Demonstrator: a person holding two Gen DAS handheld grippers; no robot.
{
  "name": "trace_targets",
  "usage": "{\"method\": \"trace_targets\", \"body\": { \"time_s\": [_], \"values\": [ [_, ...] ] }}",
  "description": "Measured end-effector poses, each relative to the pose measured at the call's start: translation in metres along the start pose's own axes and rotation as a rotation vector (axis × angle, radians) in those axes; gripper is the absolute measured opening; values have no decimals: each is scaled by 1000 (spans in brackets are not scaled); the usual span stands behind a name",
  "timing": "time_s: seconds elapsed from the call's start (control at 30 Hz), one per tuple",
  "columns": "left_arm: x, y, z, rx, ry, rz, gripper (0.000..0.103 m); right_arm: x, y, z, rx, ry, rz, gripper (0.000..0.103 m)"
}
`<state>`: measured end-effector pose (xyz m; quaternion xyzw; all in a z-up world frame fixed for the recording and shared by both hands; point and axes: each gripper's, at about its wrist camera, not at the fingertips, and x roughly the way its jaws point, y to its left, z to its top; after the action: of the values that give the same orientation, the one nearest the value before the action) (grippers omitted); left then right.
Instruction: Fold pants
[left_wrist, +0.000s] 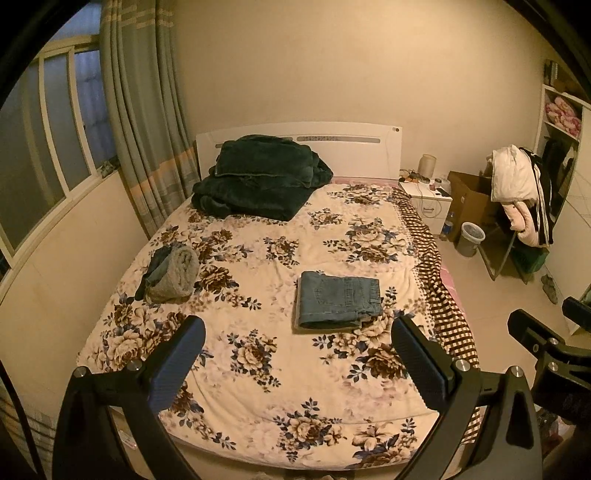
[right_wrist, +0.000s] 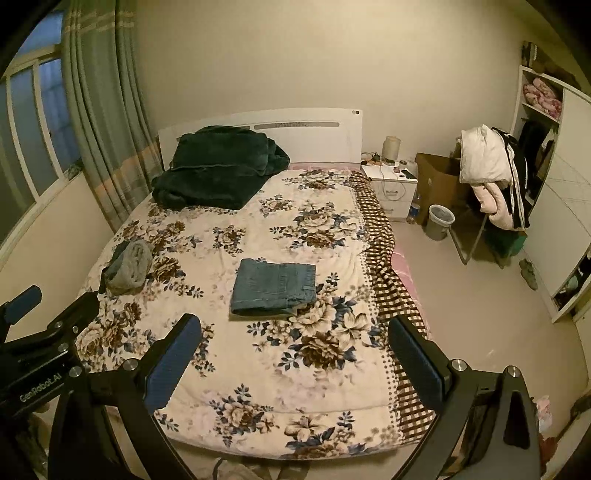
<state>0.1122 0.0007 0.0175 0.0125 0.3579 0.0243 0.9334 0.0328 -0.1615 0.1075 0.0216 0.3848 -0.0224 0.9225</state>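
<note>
Blue jeans (left_wrist: 338, 301) lie folded into a neat rectangle on the floral bed cover (left_wrist: 258, 354); they also show in the right wrist view (right_wrist: 274, 288). My left gripper (left_wrist: 297, 334) is open and empty, held back above the foot of the bed, well short of the jeans. My right gripper (right_wrist: 295, 332) is open and empty, also held back over the foot of the bed. The right gripper's body shows at the right edge of the left wrist view (left_wrist: 543, 339).
A rolled grey and blue garment (left_wrist: 170, 275) lies on the bed's left side. A dark green blanket (left_wrist: 258, 177) is piled at the headboard. To the right stand a nightstand (left_wrist: 430, 201), cardboard box (left_wrist: 471, 195), bin (left_wrist: 471, 238) and a chair with clothes (left_wrist: 521, 192).
</note>
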Motion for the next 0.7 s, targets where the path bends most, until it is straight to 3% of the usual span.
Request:
{"method": "trace_targets", "body": {
  "time_s": [0.7],
  "values": [
    [-5, 2, 2, 23, -7, -18, 103, -7, -7, 0, 6, -9, -31, 103]
  ]
}}
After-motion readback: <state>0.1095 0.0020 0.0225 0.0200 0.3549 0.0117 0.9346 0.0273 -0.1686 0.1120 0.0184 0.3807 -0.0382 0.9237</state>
